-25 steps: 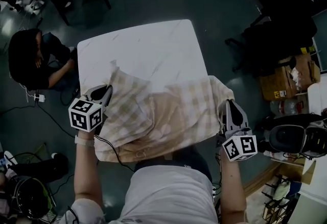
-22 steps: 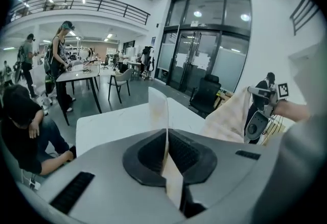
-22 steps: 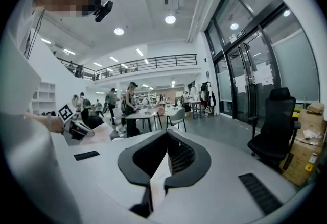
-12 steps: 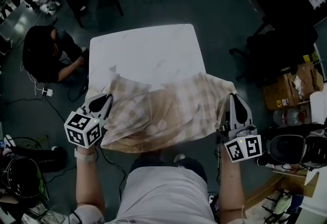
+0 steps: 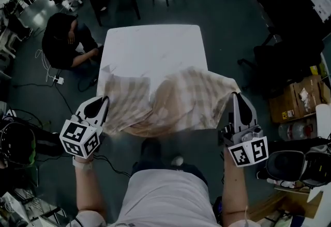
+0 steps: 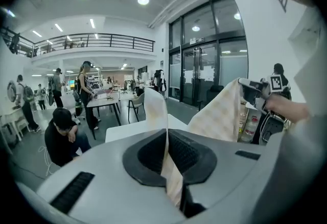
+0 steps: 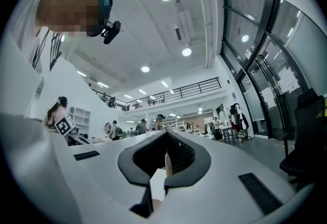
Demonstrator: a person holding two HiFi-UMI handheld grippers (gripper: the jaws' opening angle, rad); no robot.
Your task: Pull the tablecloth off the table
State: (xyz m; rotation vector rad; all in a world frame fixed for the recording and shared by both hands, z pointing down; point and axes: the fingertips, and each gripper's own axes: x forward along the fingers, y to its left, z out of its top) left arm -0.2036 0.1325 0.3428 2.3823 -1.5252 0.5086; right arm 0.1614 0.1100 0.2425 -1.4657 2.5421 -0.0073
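The left gripper (image 5: 102, 103) and right gripper (image 5: 236, 97) each clamp an edge of the checked tablecloth (image 5: 178, 101). Its far part lies on the white table (image 5: 155, 45).

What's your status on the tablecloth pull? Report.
Left gripper, right gripper both shut on tablecloth. Cloth bunched at table's near end, far end bare. Nothing in the way.

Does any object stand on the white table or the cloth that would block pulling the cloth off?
Nothing visible does. The left gripper and the right gripper clamp the beige checked tablecloth, and no object sits on it or on the white square table.
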